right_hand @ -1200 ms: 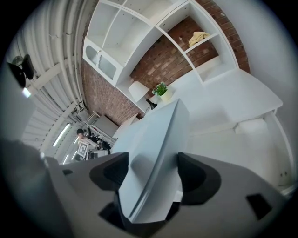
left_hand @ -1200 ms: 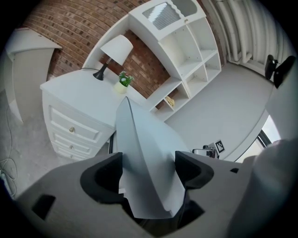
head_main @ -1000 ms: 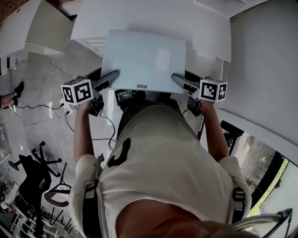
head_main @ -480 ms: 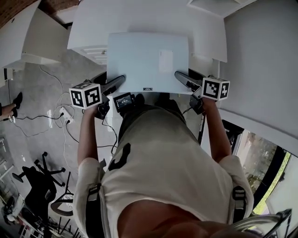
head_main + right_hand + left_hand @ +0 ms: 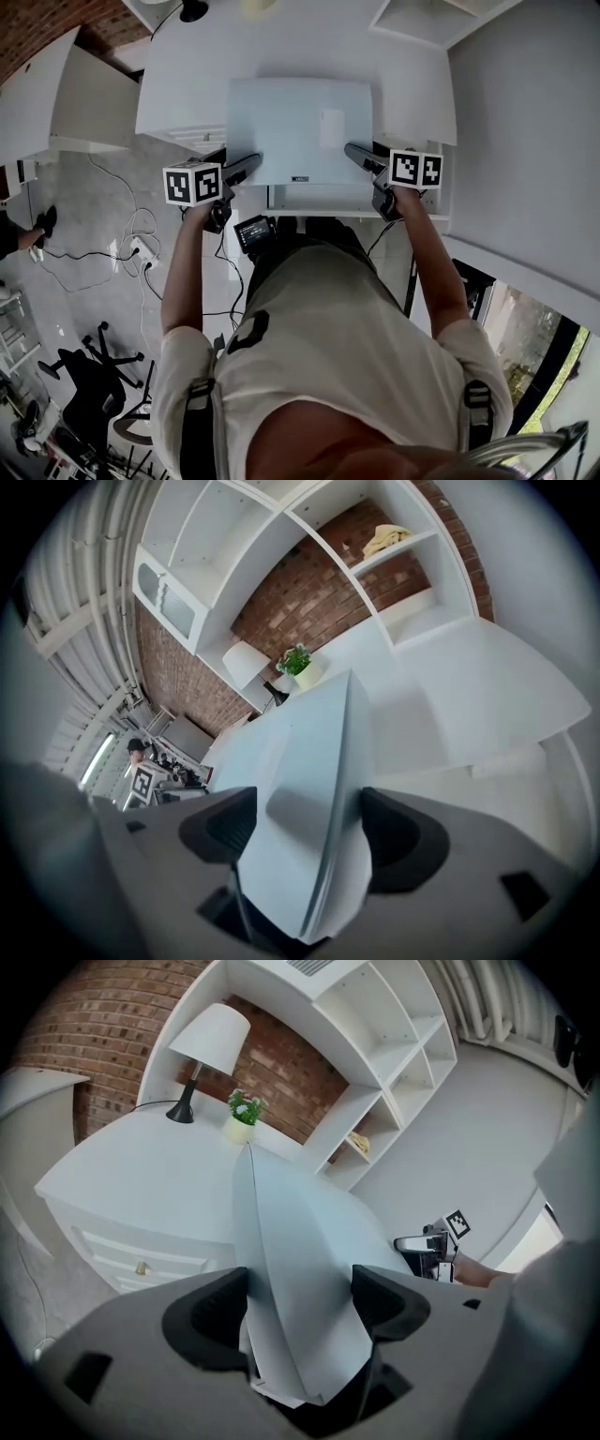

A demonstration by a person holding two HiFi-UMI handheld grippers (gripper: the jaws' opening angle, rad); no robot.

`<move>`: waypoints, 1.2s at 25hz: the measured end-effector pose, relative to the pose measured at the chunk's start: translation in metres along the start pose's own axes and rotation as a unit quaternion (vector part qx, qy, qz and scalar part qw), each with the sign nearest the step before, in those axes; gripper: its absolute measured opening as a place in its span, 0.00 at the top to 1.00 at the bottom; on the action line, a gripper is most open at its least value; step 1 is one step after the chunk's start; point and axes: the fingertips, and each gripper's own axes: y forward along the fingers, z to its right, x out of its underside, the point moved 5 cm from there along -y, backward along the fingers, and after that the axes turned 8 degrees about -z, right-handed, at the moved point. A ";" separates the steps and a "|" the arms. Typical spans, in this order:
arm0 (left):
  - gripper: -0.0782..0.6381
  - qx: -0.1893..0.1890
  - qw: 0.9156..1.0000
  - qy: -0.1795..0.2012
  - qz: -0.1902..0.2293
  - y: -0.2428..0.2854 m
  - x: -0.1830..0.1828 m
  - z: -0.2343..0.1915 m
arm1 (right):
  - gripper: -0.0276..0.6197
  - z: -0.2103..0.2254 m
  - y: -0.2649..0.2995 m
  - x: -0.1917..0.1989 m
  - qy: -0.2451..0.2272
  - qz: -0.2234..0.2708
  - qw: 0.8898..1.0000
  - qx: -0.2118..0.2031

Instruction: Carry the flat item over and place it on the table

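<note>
The flat item [image 5: 300, 127] is a pale blue-grey slab with a small label, held level over the white table [image 5: 187, 94]. My left gripper [image 5: 246, 164] is shut on its near left edge, and my right gripper [image 5: 356, 153] is shut on its near right edge. In the left gripper view the flat item [image 5: 300, 1241] fills the gap between the dark jaws of the left gripper [image 5: 298, 1299]. The right gripper view shows the same: the flat item [image 5: 300, 761] wedged in the right gripper [image 5: 300, 825].
On the table's far end stand a white lamp [image 5: 208, 1044] and a small potted plant [image 5: 242, 1115]. White shelves [image 5: 375, 1101] on a brick wall rise behind. Drawers front the table [image 5: 141, 1265]. Cables and a power strip [image 5: 141, 248] lie on the floor at left, near an office chair [image 5: 89, 375].
Both grippers have moved forward and slightly down with the flat item, which now lies further over the white table. The grip on both edges is unchanged.
</note>
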 end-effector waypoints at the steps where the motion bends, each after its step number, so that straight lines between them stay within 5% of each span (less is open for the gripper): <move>1: 0.39 -0.004 1.000 -0.007 0.001 0.003 -0.004 -0.003 | 0.44 0.005 0.006 -0.003 0.003 -0.006 1.000 -0.001; 7: 0.39 -0.026 0.998 -0.062 0.018 0.023 -0.029 -0.027 | 0.44 0.027 0.036 -0.028 0.002 -0.034 0.999 -0.007; 18: 0.42 -0.099 0.994 -0.042 -0.020 0.050 -0.049 -0.075 | 0.47 0.045 0.091 -0.067 -0.016 -0.071 0.997 0.021; 30: 0.43 -0.138 0.989 -0.045 0.009 0.057 -0.093 -0.102 | 0.50 0.048 0.121 -0.117 -0.044 -0.096 0.992 0.065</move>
